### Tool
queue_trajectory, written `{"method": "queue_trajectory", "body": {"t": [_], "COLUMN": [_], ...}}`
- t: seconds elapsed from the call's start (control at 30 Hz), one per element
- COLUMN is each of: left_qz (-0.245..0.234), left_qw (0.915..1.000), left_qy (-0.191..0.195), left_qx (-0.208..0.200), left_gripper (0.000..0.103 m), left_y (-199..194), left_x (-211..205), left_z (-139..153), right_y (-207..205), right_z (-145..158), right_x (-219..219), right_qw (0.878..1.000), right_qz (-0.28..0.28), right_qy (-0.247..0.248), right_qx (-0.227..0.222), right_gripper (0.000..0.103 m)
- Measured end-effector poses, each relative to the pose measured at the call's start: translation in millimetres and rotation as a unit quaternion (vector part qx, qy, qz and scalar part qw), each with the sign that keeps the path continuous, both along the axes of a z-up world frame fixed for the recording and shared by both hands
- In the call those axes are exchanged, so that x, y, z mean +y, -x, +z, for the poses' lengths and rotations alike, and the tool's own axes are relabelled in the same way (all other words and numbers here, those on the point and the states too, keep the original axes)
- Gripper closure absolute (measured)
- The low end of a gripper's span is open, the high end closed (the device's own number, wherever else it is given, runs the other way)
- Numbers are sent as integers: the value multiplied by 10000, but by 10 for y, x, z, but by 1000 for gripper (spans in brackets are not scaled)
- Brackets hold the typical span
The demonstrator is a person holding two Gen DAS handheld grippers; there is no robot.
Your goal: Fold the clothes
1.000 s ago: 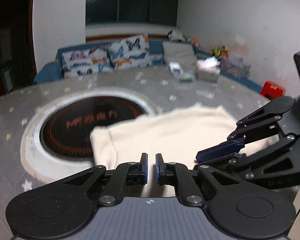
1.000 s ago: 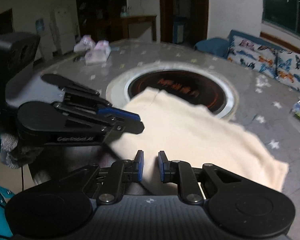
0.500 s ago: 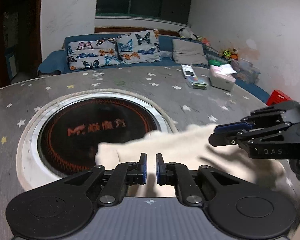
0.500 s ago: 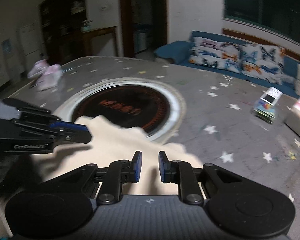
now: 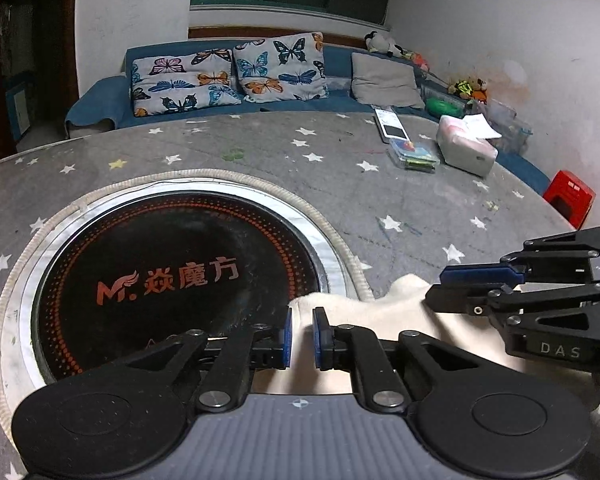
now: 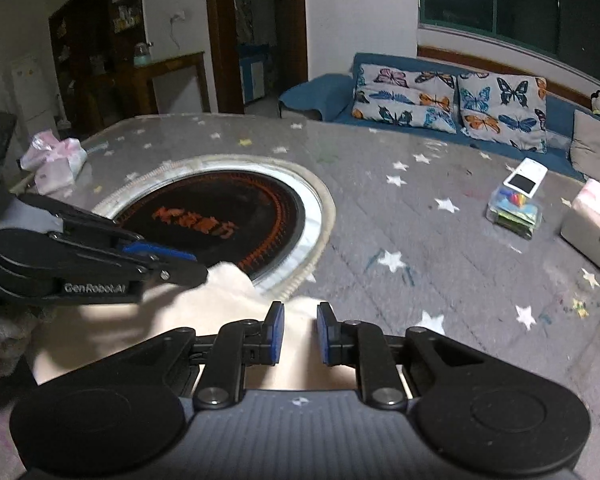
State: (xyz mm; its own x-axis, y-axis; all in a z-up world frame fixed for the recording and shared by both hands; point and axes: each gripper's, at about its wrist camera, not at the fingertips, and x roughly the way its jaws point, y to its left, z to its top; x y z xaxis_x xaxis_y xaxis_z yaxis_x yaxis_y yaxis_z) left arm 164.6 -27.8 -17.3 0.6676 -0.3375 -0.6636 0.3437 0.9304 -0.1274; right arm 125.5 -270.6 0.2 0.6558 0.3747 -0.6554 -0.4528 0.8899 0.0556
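Note:
A cream garment (image 5: 376, 310) lies bunched at the near edge of the grey star-patterned table (image 5: 340, 184), partly over the rim of the round black hotplate (image 5: 172, 276). My left gripper (image 5: 301, 334) is shut on the garment's edge, cloth showing between its blue pads. My right gripper (image 6: 299, 332) is shut on the cream garment (image 6: 220, 300) too. Each gripper shows in the other's view: the right one (image 5: 452, 292) at the right, the left one (image 6: 188, 264) at the left, both pinching the cloth.
A tissue box (image 5: 466, 148), a clear box of small items (image 5: 414, 154) and a white device (image 5: 390, 124) sit at the table's far right. A pink-white bag (image 6: 54, 160) lies at the far left. A blue sofa with butterfly cushions (image 5: 228, 76) stands behind.
Both grippers have pulled the garment toward the near table edge. It was spread wide over the table and hotplate; now it is bunched small close to the grippers.

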Motion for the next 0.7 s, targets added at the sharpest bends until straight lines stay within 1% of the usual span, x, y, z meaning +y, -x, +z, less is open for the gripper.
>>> {"method": "queue_trajectory", "body": {"t": [0.07,0.13,0.2,0.33,0.5,0.57,0.63,0.7], "left_qz": [-18,-41,-49,-36,12,37,75,117], "left_qw": [10000,9999,9998,9998,9997,9997,9997,9997], "left_qy": [3,-112,-197,-212,-233,-225,-215,-168], "left_qx": [8,18,-31,-39,-59,-79,-110,-124], "left_gripper": [83,83,83,83,83,80,77,77], "left_y": [9,1,-1,-9,0,15,47,88], "left_x": [-22,-68,-92,-100,-98,-80,-53,-11], "left_z": [-7,-40,-61,-63,-62,-45,-22,-1], "right_y": [-9,-45,-53,-17,-25,-5,39,104], "right_z": [-17,-85,-90,-42,-87,-52,-6,35], "right_x": [40,71,80,102,124,117,125,139], "right_qw": [10000,9999,9998,9999,9998,9998,9998,9998], "right_qz": [36,29,12,39,36,31,61,123], "right_qy": [3,86,107,133,182,166,186,177], "right_qx": [39,126,138,66,105,78,30,2], "right_gripper": [87,87,87,86,85,84,83,78]}}
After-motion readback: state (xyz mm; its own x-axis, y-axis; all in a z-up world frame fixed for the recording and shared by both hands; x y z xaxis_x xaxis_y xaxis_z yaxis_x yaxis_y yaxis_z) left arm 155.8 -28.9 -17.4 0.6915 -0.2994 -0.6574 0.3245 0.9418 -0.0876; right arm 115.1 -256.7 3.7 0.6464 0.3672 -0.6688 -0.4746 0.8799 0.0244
